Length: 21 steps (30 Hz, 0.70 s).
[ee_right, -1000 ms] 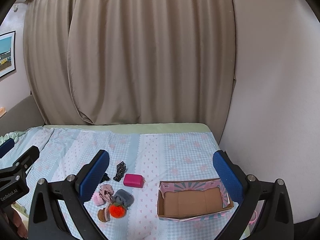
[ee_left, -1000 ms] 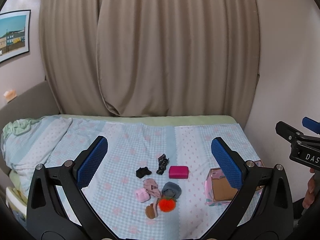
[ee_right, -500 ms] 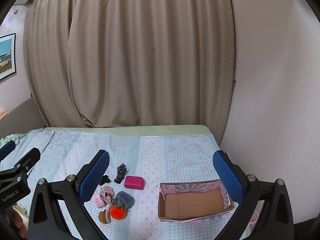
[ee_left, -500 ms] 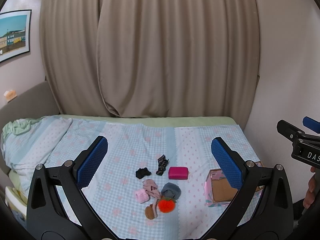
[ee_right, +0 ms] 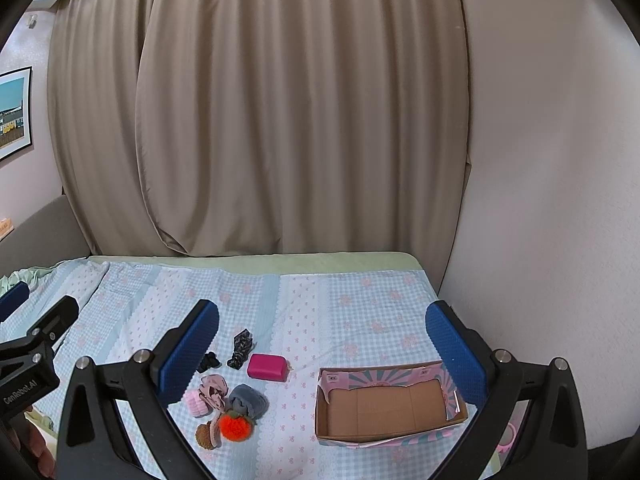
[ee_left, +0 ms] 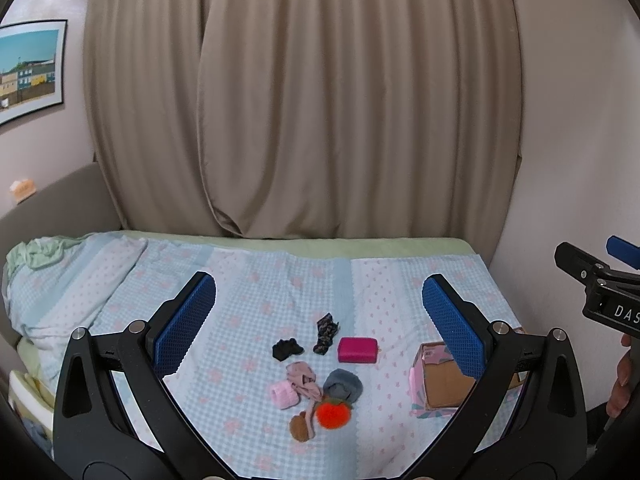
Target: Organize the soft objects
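A cluster of small soft items lies on the bed: a magenta pouch (ee_left: 357, 350) (ee_right: 267, 366), a dark patterned scrunchie (ee_left: 325, 333) (ee_right: 241, 345), a black scrunchie (ee_left: 286, 349), a pink one (ee_left: 283, 395), a grey fabric roll (ee_left: 343, 385) (ee_right: 248, 399), an orange pom-pom (ee_left: 333, 414) (ee_right: 236, 426) and a brown puff (ee_left: 299, 427). An open cardboard box (ee_right: 384, 406) (ee_left: 442, 384) with nothing inside sits to their right. My left gripper (ee_left: 319, 320) hovers open above the cluster. My right gripper (ee_right: 322, 344) hangs open between cluster and box.
The bed (ee_right: 352, 304) has a blue checked cover, bunched up at the left (ee_left: 48, 280). Beige curtains (ee_left: 320, 100) hang behind it and a wall (ee_right: 552, 200) stands close on the right. A framed picture (ee_left: 28, 72) hangs at the left.
Both views have risen slightly; the items and box sit a little lower in the frames. Both grippers stay open with nothing held.
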{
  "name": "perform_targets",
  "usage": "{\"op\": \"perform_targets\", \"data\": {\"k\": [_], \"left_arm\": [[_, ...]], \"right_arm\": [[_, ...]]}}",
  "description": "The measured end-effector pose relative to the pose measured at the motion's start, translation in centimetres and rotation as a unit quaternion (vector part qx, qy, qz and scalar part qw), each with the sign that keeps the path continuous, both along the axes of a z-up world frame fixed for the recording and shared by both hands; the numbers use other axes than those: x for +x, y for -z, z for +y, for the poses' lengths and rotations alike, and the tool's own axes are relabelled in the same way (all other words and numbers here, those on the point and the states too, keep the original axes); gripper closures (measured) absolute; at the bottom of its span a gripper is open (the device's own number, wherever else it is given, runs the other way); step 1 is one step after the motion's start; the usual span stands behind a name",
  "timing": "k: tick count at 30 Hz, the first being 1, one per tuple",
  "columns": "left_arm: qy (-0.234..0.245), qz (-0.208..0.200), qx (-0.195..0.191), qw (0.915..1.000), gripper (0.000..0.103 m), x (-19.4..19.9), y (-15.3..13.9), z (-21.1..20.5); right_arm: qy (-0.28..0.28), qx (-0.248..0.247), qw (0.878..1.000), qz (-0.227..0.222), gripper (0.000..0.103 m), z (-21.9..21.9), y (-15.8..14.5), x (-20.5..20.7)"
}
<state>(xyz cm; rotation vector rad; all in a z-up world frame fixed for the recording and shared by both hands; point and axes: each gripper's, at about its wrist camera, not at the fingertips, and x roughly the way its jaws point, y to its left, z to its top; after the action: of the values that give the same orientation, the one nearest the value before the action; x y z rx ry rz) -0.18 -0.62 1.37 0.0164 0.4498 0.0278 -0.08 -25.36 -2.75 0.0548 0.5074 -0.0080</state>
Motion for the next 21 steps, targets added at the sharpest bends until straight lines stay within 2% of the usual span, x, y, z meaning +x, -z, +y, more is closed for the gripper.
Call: {"op": "perform_targets", "data": {"k": [21], "left_arm": [[0.0,-0.001,-0.002,1.0,0.001,-0.33,0.29,0.01]], "right_arm": [[-0.002,0.003,1.0,0.004,0.0,-0.32,0.31,0.49]]}}
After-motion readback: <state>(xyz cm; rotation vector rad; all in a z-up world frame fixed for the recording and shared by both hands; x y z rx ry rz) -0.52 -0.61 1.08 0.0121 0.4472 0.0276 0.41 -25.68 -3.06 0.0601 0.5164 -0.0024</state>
